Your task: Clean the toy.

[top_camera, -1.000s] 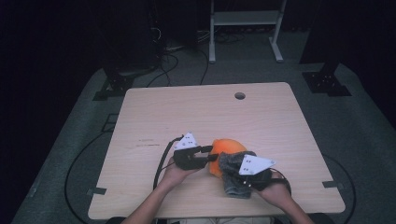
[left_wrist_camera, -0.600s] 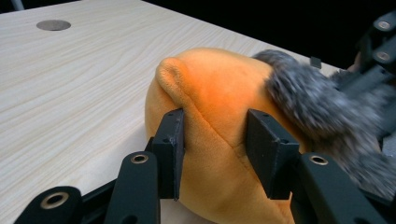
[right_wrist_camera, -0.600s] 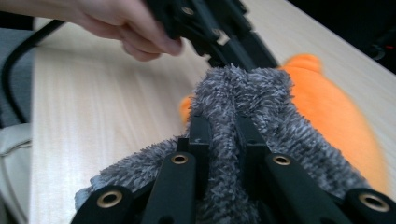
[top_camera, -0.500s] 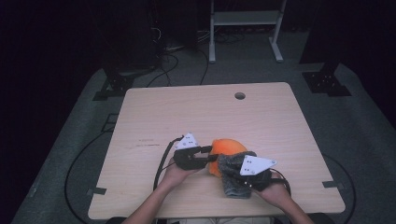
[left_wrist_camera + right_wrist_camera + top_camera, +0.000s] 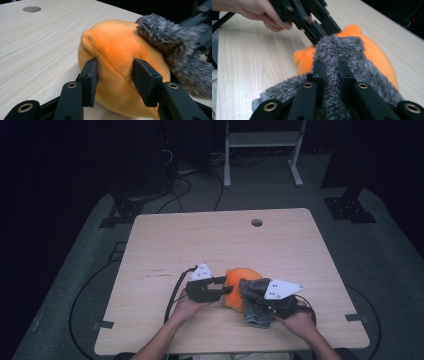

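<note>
Left gripper (image 5: 115,82) jaws pressed into the side of the orange plush toy (image 5: 117,57), pads denting the fabric either side of a seam, so it's clamped. Right gripper (image 5: 329,72) jaws narrow, pinching a fold of fuzzy grey cloth (image 5: 337,50) that drapes over the plush's top and near side. In the high view the plush (image 5: 235,282) sits on the wooden table (image 5: 210,240), near the front edge, between the left gripper (image 5: 222,290) and right gripper (image 5: 260,306); the grey cloth (image 5: 255,312) hangs off its right side, partly on the tabletop.

Step looks like working the cloth on or off the plush; can't tell which. To do it well: keep the left clamp steady as the anchor and low on the body so the toy doesn't roll. Move the cloth with the right along the plush's curve, not straight up, or the pinch may slip off the pile. Watch the ear bump (image 5: 87,40), a likely snag. Keep the two cables clear.
</note>
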Demonstrator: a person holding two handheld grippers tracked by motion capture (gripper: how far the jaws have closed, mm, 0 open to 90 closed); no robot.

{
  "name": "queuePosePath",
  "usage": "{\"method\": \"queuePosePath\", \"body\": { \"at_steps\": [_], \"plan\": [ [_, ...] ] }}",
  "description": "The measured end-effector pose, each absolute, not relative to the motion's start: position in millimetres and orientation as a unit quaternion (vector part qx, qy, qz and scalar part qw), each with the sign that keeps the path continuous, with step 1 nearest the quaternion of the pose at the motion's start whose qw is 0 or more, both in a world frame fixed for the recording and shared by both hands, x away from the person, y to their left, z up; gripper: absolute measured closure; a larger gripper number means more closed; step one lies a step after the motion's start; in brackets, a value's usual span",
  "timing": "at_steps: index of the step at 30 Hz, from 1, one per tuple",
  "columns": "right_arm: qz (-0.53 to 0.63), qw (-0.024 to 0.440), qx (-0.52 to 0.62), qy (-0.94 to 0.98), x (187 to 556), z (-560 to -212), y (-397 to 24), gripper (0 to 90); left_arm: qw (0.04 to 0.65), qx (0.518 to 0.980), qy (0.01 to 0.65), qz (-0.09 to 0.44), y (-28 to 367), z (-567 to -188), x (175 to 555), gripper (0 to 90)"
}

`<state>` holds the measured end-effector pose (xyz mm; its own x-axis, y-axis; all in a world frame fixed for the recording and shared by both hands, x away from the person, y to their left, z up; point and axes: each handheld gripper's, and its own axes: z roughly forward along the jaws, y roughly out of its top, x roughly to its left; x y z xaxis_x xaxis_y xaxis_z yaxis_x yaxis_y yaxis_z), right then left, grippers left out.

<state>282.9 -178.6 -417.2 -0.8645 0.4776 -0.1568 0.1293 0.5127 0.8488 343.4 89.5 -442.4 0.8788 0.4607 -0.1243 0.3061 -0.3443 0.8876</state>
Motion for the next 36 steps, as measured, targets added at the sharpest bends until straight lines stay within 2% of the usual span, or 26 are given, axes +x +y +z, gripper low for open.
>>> {"method": "queuePosePath", "body": {
  "at_steps": [5, 8, 10, 11, 13, 15, 17, 19, 23, 25, 27, 29, 33, 34, 36],
  "plan": [
    [0.472, 0.188, 0.239, 0.827, 298.1, -412.5, -208.1, 78.7, 0.518, 0.819, 0.235, 0.076, 90.5, -442.7, 344.1, 54.5],
    [0.494, 0.169, 0.262, 0.812, 305.7, -410.9, -218.2, 78.5, 0.52, 0.818, 0.233, 0.076, 89.6, -442.4, 343.2, 54.1],
    [0.504, 0.139, 0.269, 0.808, 311.0, -413.5, -218.2, 78.4, 0.526, 0.816, 0.231, 0.068, 90.5, -440.2, 343.5, 51.2],
    [0.5, 0.133, 0.265, 0.814, 310.6, -415.6, -214.8, 78.4, 0.526, 0.815, 0.234, 0.065, 90.8, -438.9, 344.3, 46.5],
    [0.495, 0.131, 0.251, 0.821, 306.2, -417.9, -209.7, 78.7, 0.525, 0.814, 0.244, 0.051, 90.1, -436.4, 346.2, 28.2],
    [0.493, 0.124, 0.237, 0.828, 300.7, -418.6, -205.5, 78.8, 0.533, 0.808, 0.249, 0.029, 87.2, -435.4, 346.8, 20.1],
    [0.485, 0.123, 0.214, 0.839, 291.3, -420.8, -197.8, 78.9, 0.526, 0.813, 0.249, 0.018, 81.8, -435.9, 346.2, 15.9],
    [0.48, 0.127, 0.198, 0.845, 284.9, -421.4, -193.0, 78.8, 0.517, 0.818, 0.251, 0.01, 78.1, -438.0, 346.2, 16.3],
    [0.481, 0.128, 0.199, 0.844, 285.0, -416.1, -196.6, 78.8, 0.53, 0.816, 0.227, 0.041, 78.1, -433.8, 340.8, 40.1],
    [0.498, 0.14, 0.202, 0.832, 285.5, -409.9, -201.4, 78.5, 0.544, 0.81, 0.206, 0.068, 77.4, -430.4, 337.3, 43.9],
    [0.516, 0.16, 0.207, 0.816, 286.6, -400.8, -206.3, 78.8, 0.551, 0.807, 0.181, 0.114, 73.9, -426.4, 331.2, 45.0],
    [0.536, 0.168, 0.215, 0.799, 291.8, -394.1, -210.7, 79.0, 0.559, 0.801, 0.166, 0.137, 71.9, -425.0, 328.3, 46.0],
    [0.546, 0.136, 0.253, 0.787, 312.2, -403.3, -213.0, 79.1, 0.55, 0.811, 0.147, 0.139, 71.1, -432.7, 328.6, 44.7],
    [0.539, 0.128, 0.255, 0.793, 314.5, -407.7, -211.0, 79.2, 0.549, 0.812, 0.151, 0.126, 72.0, -433.9, 330.1, 42.6],
    [0.534, 0.124, 0.254, 0.797, 315.0, -414.1, -206.3, 79.3, 0.552, 0.81, 0.164, 0.106, 74.6, -434.4, 332.7, 31.6]
  ]
}}
